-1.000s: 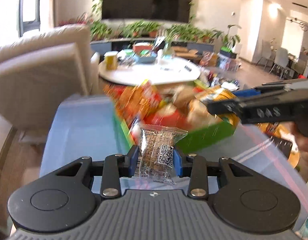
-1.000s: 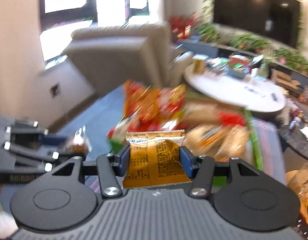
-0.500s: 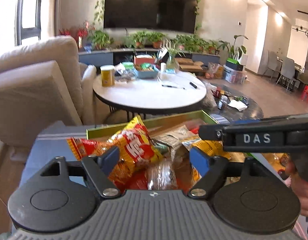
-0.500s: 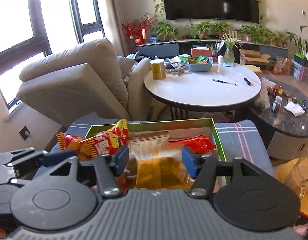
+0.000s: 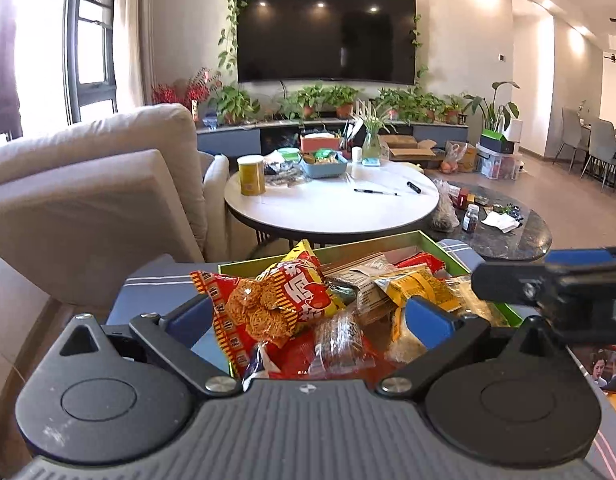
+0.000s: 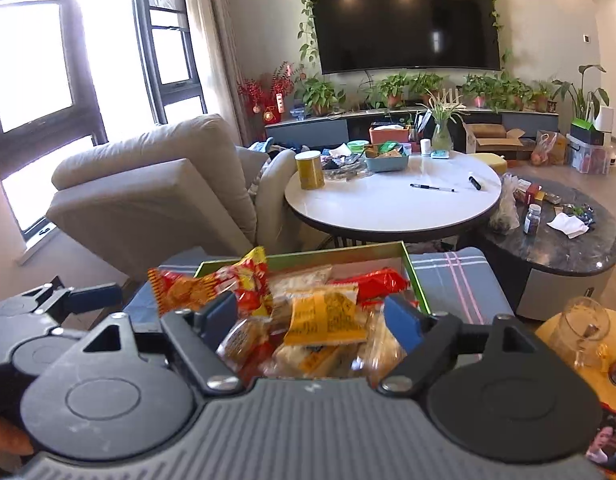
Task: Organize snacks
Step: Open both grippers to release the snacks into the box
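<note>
A green box (image 5: pixel 368 242) heaped with snack bags stands on a blue striped cloth. My left gripper (image 5: pixel 310 316) hangs just above its near side, jaws opening wide with nothing pressed between the pads. A clear packet of brown snack (image 5: pixel 340 340) lies loose on the pile below it, beside a red and yellow noodle bag (image 5: pixel 283 300). My right gripper (image 6: pixel 312 318) hovers over the same box (image 6: pixel 308 256), jaws opening. An orange packet (image 6: pixel 328 314) rests on the heap between its pads, and neither pad touches it. Each gripper shows at the edge of the other's view.
Behind the box stand a round white table (image 6: pixel 392 204) with a yellow can and pens, a beige armchair (image 6: pixel 155 184) at the left and a dark marble table (image 6: pixel 560 236) at the right. A glass mug (image 6: pixel 584 332) sits on a yellow surface at the near right.
Both grippers have opened. The left let go of the clear packet and the right let go of the orange packet; both packets now lie in the box.
</note>
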`<state>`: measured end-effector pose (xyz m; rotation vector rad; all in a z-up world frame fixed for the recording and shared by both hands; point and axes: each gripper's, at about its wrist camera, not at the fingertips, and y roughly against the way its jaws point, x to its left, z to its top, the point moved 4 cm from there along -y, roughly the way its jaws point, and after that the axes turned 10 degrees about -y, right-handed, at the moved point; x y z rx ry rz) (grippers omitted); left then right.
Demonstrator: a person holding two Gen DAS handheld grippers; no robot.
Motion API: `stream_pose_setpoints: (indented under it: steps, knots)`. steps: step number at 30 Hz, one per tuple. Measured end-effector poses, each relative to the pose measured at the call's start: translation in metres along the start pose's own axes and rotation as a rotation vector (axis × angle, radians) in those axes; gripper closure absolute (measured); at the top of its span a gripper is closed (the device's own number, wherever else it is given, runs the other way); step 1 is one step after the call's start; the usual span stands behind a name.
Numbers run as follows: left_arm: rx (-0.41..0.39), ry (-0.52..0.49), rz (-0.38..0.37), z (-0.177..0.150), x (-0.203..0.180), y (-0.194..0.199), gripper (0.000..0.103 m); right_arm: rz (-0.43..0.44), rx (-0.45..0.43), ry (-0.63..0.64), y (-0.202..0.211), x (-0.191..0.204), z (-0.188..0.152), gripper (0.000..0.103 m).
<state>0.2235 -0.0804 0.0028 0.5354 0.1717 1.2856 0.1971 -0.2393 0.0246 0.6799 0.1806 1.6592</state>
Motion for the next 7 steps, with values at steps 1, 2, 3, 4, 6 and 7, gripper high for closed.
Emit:
stream_pose_setpoints:
  steps: [1,2,3,4,6,7]
  knots:
    - [-0.003,-0.006,0.001,-0.001,-0.001,0.004,0.000,0.004,-0.003,0.000,0.006,0.001,-0.002,0.012]
    - [-0.006,-0.015,0.002,-0.003,-0.003,0.009,0.000,0.004,-0.008,0.000,0.012,0.002,-0.005,0.012]
    - [-0.008,-0.022,0.003,-0.004,-0.005,0.013,0.000,0.000,-0.010,0.001,0.017,0.003,-0.007,0.012]
    - [-0.009,-0.026,0.007,-0.006,-0.006,0.017,0.000,-0.004,-0.010,0.003,0.020,0.003,-0.009,0.012]
    - [-0.007,-0.020,0.012,-0.010,-0.008,0.026,0.000,-0.011,-0.009,-0.001,0.027,0.003,-0.014,0.012]
    - [-0.006,-0.014,0.013,-0.012,-0.009,0.029,0.000,-0.012,-0.008,-0.007,0.030,0.003,-0.017,0.012]
